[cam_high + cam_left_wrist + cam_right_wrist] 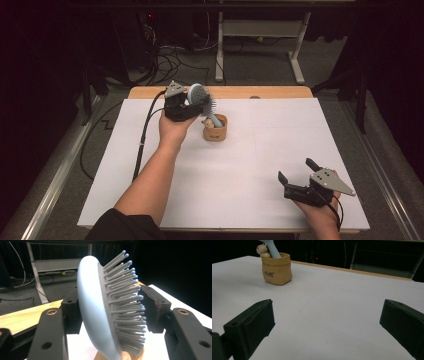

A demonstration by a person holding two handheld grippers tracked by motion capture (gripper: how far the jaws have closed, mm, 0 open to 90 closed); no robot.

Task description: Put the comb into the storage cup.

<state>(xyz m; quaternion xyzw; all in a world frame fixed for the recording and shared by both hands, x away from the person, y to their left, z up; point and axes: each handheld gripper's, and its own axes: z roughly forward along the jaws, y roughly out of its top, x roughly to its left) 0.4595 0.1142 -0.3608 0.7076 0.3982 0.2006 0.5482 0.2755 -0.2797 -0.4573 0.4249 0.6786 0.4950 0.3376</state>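
Observation:
A pale blue hairbrush (pixel 92 310) stands tilted, its handle (pixel 272 250) down in a small tan pouch (pixel 215 131) at the back middle of the white table. My left gripper (pixel 192 102) is closed around the brush head (pixel 197 93): one jaw lies against its smooth back, the other meets the bristle tips. A little cream figure (pixel 262 250) peeks out of the pouch (pixel 277 270) beside the handle. Near the front right corner my right gripper (pixel 296 169) rests low over the table, jaws wide apart with nothing between them (pixel 328 312).
A white sheet (pixel 260 150) covers the wooden table, whose far edge (pixel 235 92) shows bare wood. Behind it are a white desk frame (pixel 260 30) and floor cables (pixel 170 60). The left gripper's cable (pixel 142 140) trails across the table's left side.

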